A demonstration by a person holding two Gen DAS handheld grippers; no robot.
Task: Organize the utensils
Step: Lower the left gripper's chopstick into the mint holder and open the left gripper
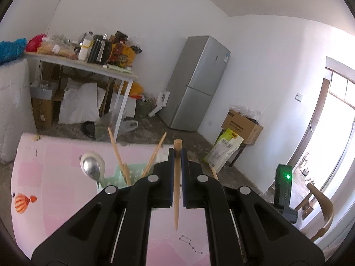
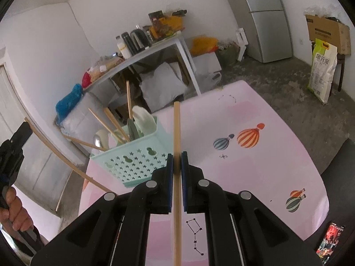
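Both claws clamped tight, left gripper (image 1: 176, 155) and right gripper (image 2: 176, 156) each pinching one chopstick (image 1: 176, 184) (image 2: 176, 177); keep upright, swing toward basket (image 2: 133, 161) at 10 o'clock, drop thin end first among the other sticks.

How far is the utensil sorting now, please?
Done: several chopsticks and spoons already stand in the mint basket. In hand: the left gripper and the right gripper are each shut on one chopstick. Left: both must go into the basket. No loose utensils show on the pink table.
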